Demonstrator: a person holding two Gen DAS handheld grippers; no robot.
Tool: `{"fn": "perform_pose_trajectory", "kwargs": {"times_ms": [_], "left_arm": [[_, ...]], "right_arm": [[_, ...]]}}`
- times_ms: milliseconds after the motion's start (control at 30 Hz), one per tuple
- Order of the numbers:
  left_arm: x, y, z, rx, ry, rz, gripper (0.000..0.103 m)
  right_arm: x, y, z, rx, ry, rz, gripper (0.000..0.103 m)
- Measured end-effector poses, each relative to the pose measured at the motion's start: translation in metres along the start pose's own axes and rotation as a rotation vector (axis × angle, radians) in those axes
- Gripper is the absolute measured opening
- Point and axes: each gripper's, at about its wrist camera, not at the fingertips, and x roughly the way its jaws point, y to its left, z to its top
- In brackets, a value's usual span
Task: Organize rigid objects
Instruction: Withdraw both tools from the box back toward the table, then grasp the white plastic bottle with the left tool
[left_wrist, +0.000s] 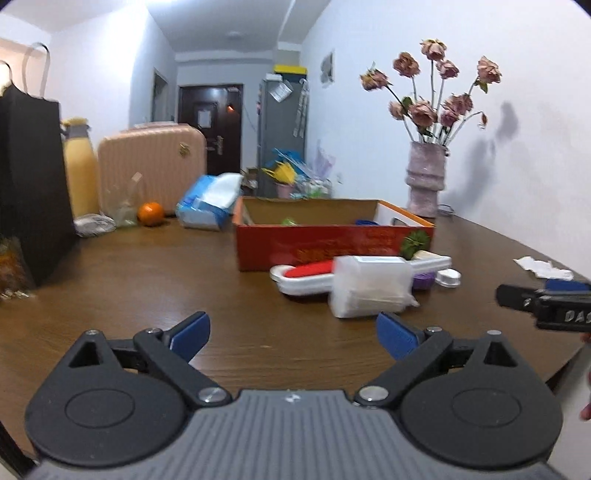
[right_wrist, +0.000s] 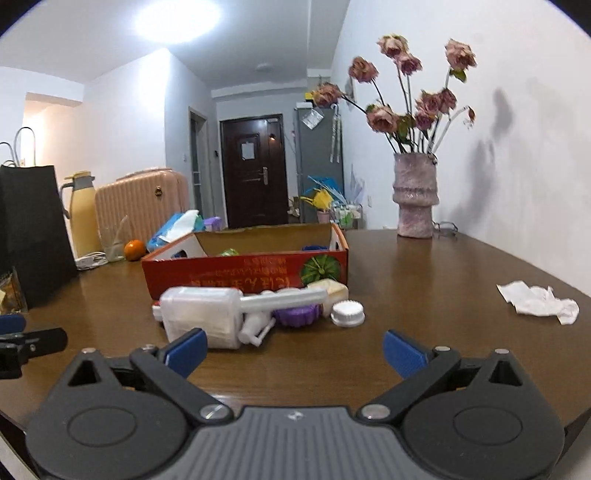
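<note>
Both the left claw (left_wrist: 293, 334) and right claw (right_wrist: 293, 352) are spread and empty over the desk (left_wrist: 147, 280). Ahead of them a clear plastic container (right_wrist: 201, 319) lies among small items before the red box (right_wrist: 243, 267). This looks like the approach; next comes reaching forward and closing on the container.

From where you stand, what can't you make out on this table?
- Contents of the red box: both views, its front wall hides all but green and blue slivers.
- Red-and-white item: left wrist view, the clear plastic container covers its end.
- Box lettering: blurred, upside down in right view.
- Black bag: cut off by the left edge.
</note>
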Motion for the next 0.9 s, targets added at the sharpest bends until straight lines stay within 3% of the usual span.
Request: {"fn": "perform_pose_trajectory", "kwargs": {"times_ms": [200, 400, 567, 600, 733, 900], "left_arm": [[0.034, -0.008, 0.016, -0.063, 0.05, -0.079, 0.094], [0.082, -0.014, 0.046, -0.121, 0.085, -0.144, 0.067], [0.12, -0.01, 0.063, -0.205, 0.139, -0.204, 0.048], [0.128, -0.007, 0.065, -0.225, 0.158, -0.224, 0.039], [0.143, -0.005, 0.066, -0.235, 0.203, -0.248, 0.025], [0.147, 0.002, 0.062, -0.289, 0.224, -0.283, 0.024]], "right_arm": [[0.018, -0.013, -0.001, 0.073, 0.062, 0.025, 0.09], [0.044, -0.02, 0.012, 0.169, 0.083, 0.135, 0.062], [0.079, -0.015, 0.029, 0.22, 0.095, 0.208, 0.048], [0.085, -0.013, 0.032, 0.228, 0.097, 0.22, 0.045], [0.114, -0.009, 0.038, 0.293, 0.13, 0.287, 0.031], [0.137, -0.003, 0.035, 0.363, 0.171, 0.356, 0.025]]}}
